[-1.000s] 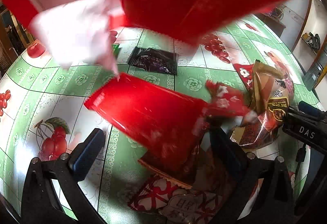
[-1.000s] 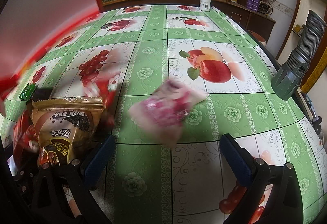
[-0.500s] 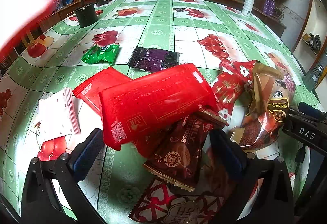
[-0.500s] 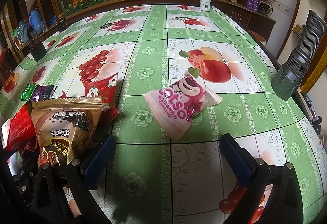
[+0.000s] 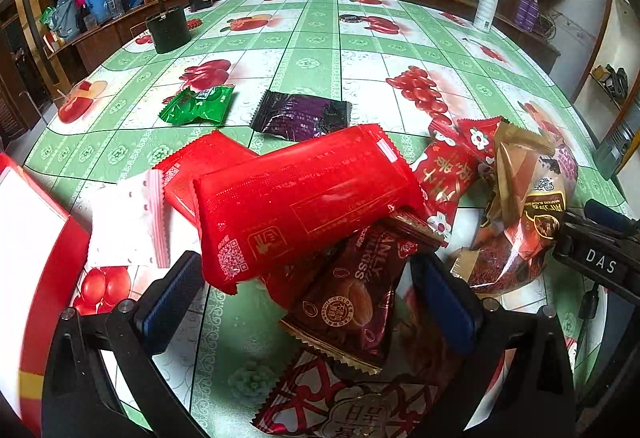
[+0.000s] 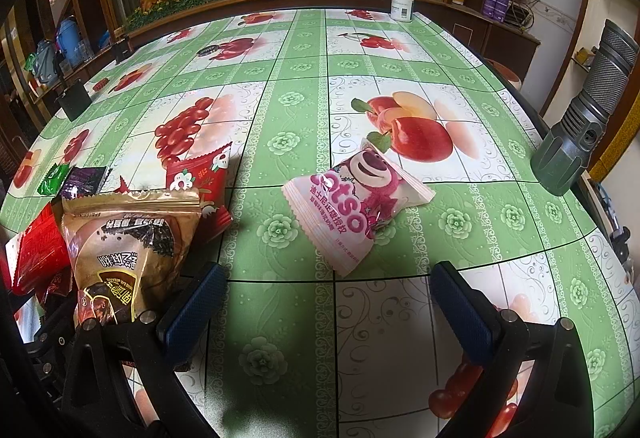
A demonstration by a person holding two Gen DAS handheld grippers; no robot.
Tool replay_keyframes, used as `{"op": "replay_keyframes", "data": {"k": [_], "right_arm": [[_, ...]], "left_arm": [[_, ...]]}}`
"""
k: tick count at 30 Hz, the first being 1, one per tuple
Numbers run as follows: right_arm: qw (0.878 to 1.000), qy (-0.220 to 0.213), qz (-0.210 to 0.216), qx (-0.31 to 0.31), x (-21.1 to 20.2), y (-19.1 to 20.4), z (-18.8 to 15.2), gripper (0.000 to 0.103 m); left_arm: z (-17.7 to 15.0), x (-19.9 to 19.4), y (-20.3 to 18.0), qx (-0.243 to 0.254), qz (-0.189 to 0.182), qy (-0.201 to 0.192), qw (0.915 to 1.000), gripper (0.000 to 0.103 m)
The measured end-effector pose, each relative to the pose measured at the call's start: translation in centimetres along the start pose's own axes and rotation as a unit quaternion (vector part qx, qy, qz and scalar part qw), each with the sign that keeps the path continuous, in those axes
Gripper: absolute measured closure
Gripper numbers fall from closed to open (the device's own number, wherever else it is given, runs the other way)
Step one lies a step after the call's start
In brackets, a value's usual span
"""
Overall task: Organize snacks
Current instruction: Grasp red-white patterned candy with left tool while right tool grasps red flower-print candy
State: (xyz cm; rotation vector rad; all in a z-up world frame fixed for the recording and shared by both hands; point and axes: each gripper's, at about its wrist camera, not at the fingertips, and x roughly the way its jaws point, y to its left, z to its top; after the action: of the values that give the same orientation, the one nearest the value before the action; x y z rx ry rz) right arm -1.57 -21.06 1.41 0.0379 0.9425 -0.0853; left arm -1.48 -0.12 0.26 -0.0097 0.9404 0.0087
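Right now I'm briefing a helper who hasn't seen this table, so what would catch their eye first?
The big red packet lying on top of a heap of snacks, just ahead of the open left gripper. Next, the pink Lotso bag lying alone on the green fruit-print tablecloth, ahead of the open right gripper. Left of it stands the gold-brown bag, at the heap's edge.

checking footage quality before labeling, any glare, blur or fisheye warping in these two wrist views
Left wrist view: sharp; glare streaks on the big red packet; the red and white box at the left edge is washed out; table grid bows strongly. Right wrist view: sharp, the pink Lotso packet print readable; the right gripper casts a shadow on the cloth; corners are vignetted black.
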Motion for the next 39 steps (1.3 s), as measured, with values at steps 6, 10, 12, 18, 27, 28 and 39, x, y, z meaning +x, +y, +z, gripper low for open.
{"op": "replay_keyframes", "data": {"k": [6, 10, 12, 18, 27, 28, 39], "right_arm": [[1.0, 0.0, 0.0, 0.0, 0.0, 0.0, 0.0, 0.0], [1.0, 0.0, 0.0, 0.0, 0.0, 0.0, 0.0, 0.0], [1.0, 0.0, 0.0, 0.0, 0.0, 0.0, 0.0, 0.0], [1.0, 0.0, 0.0, 0.0, 0.0, 0.0, 0.0, 0.0], [1.0, 0.001, 0.001, -0.001, -0.1, 0.0, 0.0, 0.0], [1.0, 0.001, 0.003, -0.003, -0.1, -0.1, 0.0, 0.0], [0.999, -0.005, 0.049, 0.003, -2.7, -1.9, -1.7, 0.002]], "left_arm": [[0.0, 0.0, 0.0, 0.0, 0.0, 0.0, 1.0, 0.0], [-0.1, 0.0, 0.0, 0.0, 0.0, 0.0, 1.0, 0.0], [0.0, 0.0, 0.0, 0.0, 0.0, 0.0, 1.0, 0.0], [0.0, 0.0, 0.0, 0.0, 0.0, 0.0, 1.0, 0.0], [0.0, 0.0, 0.0, 0.0, 0.0, 0.0, 1.0, 0.0], [0.0, 0.0, 0.0, 0.0, 0.0, 0.0, 1.0, 0.0], [0.0, 0.0, 0.0, -0.001, -0.001, 0.0, 1.0, 0.0]]}}
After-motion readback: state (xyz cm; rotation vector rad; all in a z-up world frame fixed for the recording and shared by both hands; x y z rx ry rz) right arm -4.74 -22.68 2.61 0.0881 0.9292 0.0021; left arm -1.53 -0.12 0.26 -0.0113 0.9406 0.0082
